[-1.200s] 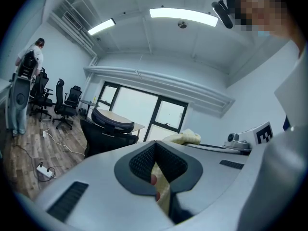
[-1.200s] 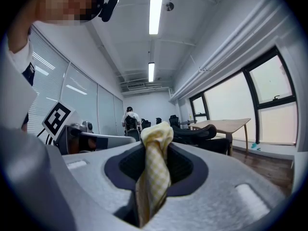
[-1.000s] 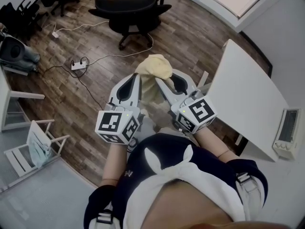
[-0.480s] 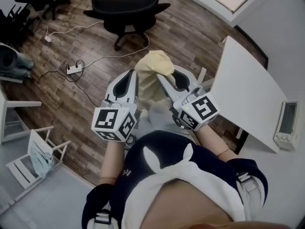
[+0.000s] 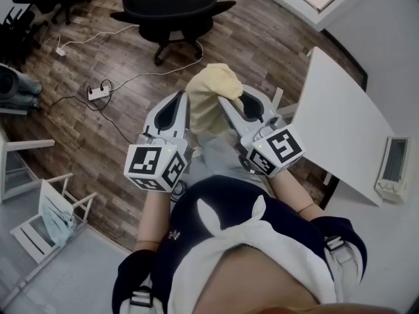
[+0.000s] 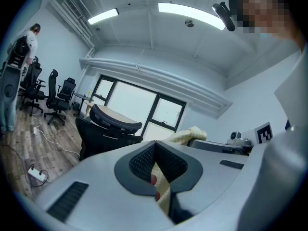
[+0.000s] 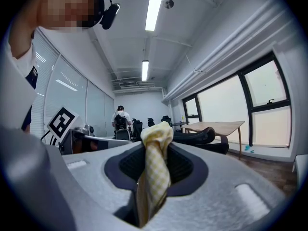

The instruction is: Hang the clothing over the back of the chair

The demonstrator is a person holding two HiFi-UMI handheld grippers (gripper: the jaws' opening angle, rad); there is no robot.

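A pale yellow checked garment [image 5: 211, 97] hangs bunched between my two grippers in the head view. My left gripper [image 5: 177, 113] is shut on one part of it; in the left gripper view a strip of the cloth [image 6: 162, 189] is pinched between the dark pads. My right gripper [image 5: 230, 108] is shut on another part, and the cloth [image 7: 155, 170] rises out of its jaws in a fold. The black office chair [image 5: 171, 5] stands on the wood floor ahead, its curved back [image 6: 114, 121] facing me. Both grippers point roughly level toward it, still apart from it.
A white table [image 5: 340, 129] stands close on the right. A power strip [image 5: 98, 93] and cables lie on the floor at left, and a small white rack [image 5: 46, 205] stands at lower left. A wooden table [image 7: 216, 125] sits behind the chair. A person [image 7: 120, 117] stands far off among other chairs.
Both grippers have moved forward with the garment toward the black chair. The bunched cloth sits a little higher between them, and the chair looks nearer.
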